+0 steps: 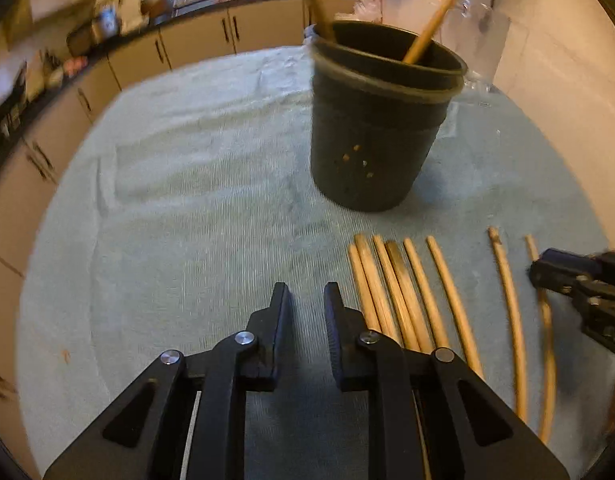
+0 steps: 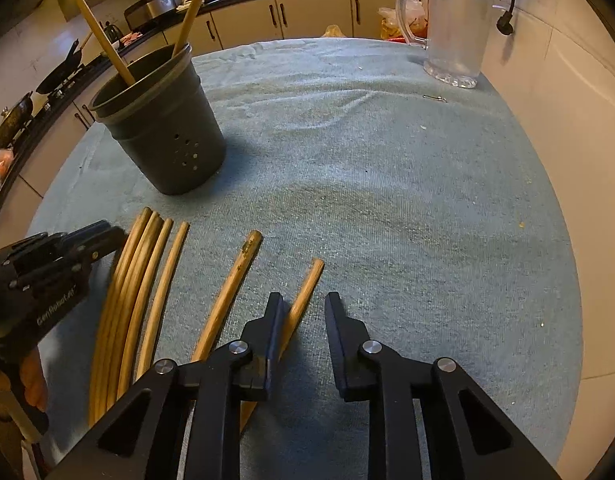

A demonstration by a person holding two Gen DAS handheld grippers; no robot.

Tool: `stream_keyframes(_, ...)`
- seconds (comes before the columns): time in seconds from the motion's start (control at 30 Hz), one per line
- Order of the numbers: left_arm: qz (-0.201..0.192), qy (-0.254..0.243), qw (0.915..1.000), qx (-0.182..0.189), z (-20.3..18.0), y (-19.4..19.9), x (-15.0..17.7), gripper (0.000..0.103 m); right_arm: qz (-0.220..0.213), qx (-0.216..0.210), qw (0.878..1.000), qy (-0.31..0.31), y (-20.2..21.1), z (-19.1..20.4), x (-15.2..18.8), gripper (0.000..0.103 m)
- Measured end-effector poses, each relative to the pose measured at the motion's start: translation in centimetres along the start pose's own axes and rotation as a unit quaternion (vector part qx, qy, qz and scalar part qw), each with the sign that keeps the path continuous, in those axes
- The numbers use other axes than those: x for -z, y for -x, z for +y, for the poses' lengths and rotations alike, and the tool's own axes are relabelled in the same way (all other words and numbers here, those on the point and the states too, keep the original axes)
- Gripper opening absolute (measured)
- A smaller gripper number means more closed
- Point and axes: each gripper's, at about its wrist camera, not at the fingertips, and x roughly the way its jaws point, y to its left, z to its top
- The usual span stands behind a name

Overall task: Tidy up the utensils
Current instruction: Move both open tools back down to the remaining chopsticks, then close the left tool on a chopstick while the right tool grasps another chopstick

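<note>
Right wrist view: 6 sticks (image 2: 163,280) flat, 2 in pot (image 2: 163,128); both tools (image 2: 303,312) empty, slightly apart.

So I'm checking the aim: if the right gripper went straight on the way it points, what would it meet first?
Probably the bare cloth. The nearest chopstick lies just left of the line between the right gripper jaws, though depth is unclear.

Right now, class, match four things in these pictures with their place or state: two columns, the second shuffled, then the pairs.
1 dark holder
2 clear jug
3 loose chopsticks
4 left gripper

A flat on the cloth
B jaws apart, nothing between
C two sticks leaning inside
D upright at the cloth's far edge

Pairs: 1-C, 2-D, 3-A, 4-B
</note>
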Motion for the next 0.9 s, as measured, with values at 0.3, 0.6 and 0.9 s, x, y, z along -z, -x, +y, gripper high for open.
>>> stream_keyframes(0.3,-0.01,-0.022,0.9993,0.028,-2.2,1.3,1.7,0.022,-0.009,-0.006,1.0,-0.003,0.1,-0.2,0.4,0.022)
stream_keyframes(0.6,0.002,-0.023,0.9997,0.004,-0.8,0.9,3.1,0.017,-0.006,-0.025,1.0,-0.018,0.2,-1.3,0.5,0.022)
stream_keyframes(0.9,0.056,0.009,0.9983,0.011,1.0,-1.7,-2.1,0.019,0.061,-0.033,0.997,-0.044,-0.2,-2.1,-1.1,0.021)
